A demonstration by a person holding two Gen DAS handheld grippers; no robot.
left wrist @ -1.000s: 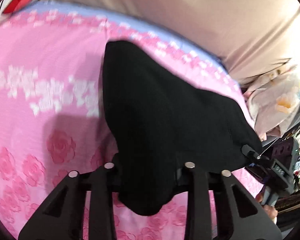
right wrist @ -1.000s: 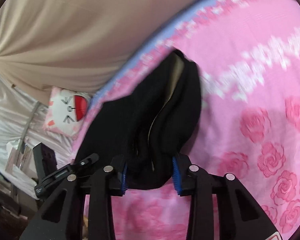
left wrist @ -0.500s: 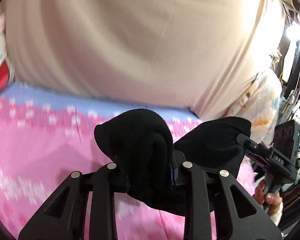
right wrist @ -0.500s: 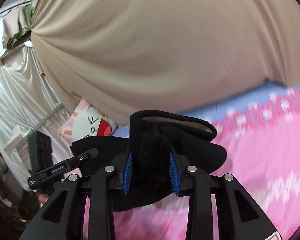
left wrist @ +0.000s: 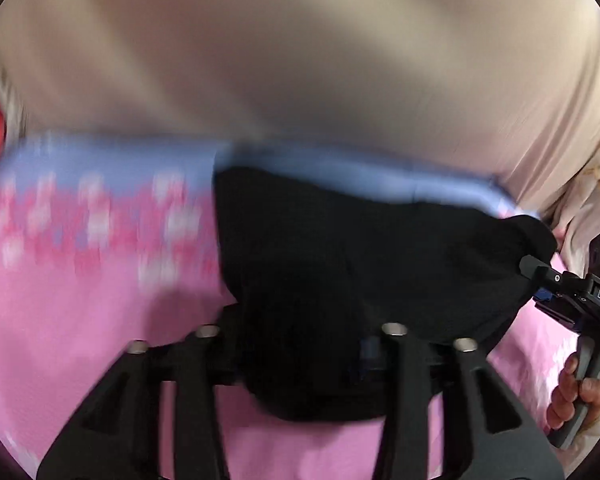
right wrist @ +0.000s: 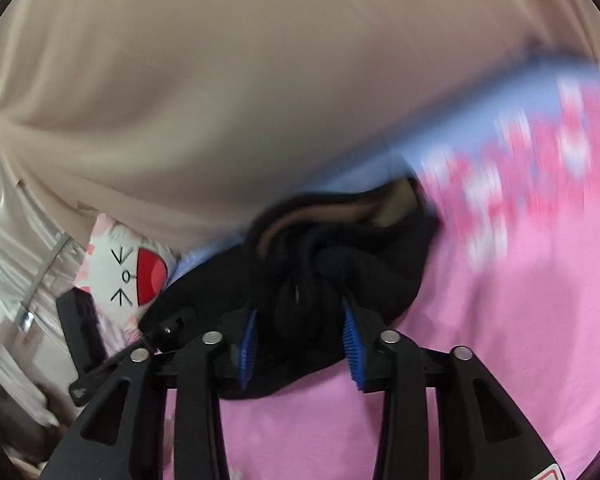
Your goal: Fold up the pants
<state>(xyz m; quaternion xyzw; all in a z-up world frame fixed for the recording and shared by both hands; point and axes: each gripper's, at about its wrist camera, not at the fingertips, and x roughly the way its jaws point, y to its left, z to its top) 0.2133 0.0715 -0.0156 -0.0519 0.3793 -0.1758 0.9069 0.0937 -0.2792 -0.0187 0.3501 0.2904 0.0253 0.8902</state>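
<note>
Black pants (left wrist: 340, 264) hang bunched between both grippers above a pink floral bedspread (left wrist: 80, 320). My left gripper (left wrist: 300, 360) is shut on one end of the pants. My right gripper (right wrist: 300, 344), with blue pads (right wrist: 352, 348), is shut on the other bunched end (right wrist: 332, 276), where a tan inner lining (right wrist: 396, 204) shows. The right gripper also shows at the right edge of the left wrist view (left wrist: 572, 300), and the left gripper at the left of the right wrist view (right wrist: 112, 352). Both views are motion-blurred.
A beige curtain (left wrist: 300, 60) hangs behind the bed. A white cartoon-face pillow with a red mouth (right wrist: 128, 276) lies at the bed's far corner. A floral cloth (left wrist: 596, 184) hangs at the right. The bedspread has a blue border (right wrist: 480, 120).
Both grippers swung up from the bed and are now tipping back down. The pants stay gripped at both ends and have spread wider between the grippers.
</note>
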